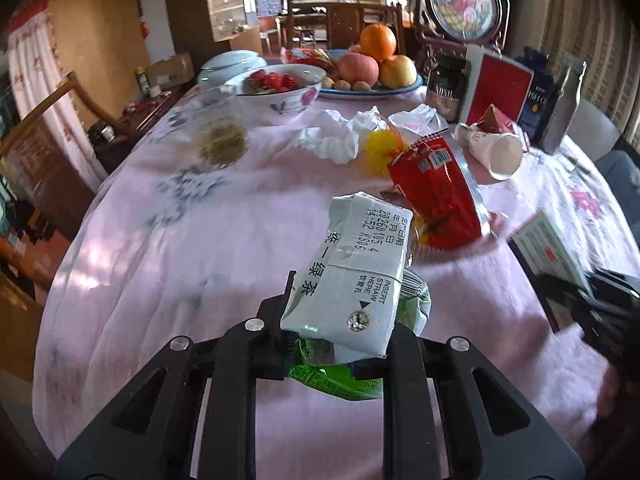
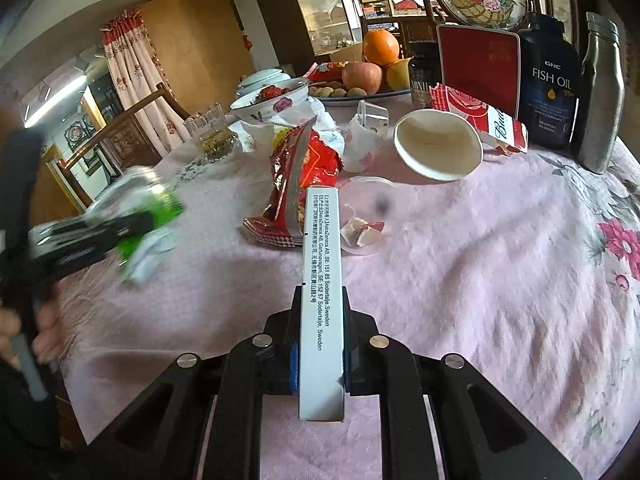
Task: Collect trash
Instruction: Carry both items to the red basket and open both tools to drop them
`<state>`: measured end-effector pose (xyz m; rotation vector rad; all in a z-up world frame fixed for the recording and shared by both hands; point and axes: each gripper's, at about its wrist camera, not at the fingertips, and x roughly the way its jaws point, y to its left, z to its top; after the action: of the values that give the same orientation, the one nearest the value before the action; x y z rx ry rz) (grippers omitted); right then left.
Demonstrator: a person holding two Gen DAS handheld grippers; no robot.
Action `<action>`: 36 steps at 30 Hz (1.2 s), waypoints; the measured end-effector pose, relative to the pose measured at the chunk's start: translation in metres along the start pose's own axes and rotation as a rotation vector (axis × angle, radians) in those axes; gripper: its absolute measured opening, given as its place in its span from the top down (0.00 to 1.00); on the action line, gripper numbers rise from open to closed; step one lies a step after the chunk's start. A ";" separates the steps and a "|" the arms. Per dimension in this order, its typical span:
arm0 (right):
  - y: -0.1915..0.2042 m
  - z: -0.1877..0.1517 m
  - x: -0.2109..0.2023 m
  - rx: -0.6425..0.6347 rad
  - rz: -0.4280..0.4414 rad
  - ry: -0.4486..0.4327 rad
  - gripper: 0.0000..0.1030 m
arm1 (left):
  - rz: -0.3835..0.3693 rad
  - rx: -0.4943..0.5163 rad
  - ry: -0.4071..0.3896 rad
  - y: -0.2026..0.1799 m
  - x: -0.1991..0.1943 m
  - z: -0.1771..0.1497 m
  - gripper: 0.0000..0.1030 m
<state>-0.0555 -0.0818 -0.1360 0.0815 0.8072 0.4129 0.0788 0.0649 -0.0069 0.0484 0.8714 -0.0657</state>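
While the left gripper [image 1: 340, 344] has its jaws clenched on a crushed green tea carton [image 1: 352, 272] above the surface [image 1: 180, 248], the right gripper [image 2: 320, 360] grips a white medicine box [image 2: 322, 280] edge-up

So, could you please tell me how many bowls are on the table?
2: a floral bowl holding strawberries near the fruit plate, and a lidded white bowl just behind it. Others may be hidden behind the clutter.

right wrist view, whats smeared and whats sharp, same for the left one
Right wrist view: the left claw with its green carton is motion-blurred, the white box sharp. Left wrist view: the drink carton is crisp, the right claw smeared at the edge.
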 end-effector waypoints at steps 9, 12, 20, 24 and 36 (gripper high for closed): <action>0.022 0.002 -0.006 -0.009 0.023 0.000 0.85 | 0.069 -0.114 -0.066 0.046 -0.065 -0.057 0.80; 0.051 0.000 -0.013 -0.057 0.064 0.003 0.85 | 0.098 -0.174 -0.088 0.073 -0.085 -0.073 0.80; 0.179 -0.002 -0.022 -0.287 0.263 0.023 0.85 | 0.186 -0.312 -0.142 0.140 -0.138 -0.126 0.80; 0.257 -0.007 -0.015 -0.391 0.371 0.056 0.85 | 0.245 -0.383 -0.153 0.173 -0.161 -0.155 0.80; 0.478 -0.070 0.026 -0.669 0.616 0.241 0.85 | 0.451 -0.719 -0.088 0.308 -0.205 -0.286 0.80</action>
<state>-0.2464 0.3605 -0.0943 -0.3593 0.8343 1.2755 -0.2468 0.3997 -0.0291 -0.4282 0.7382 0.6621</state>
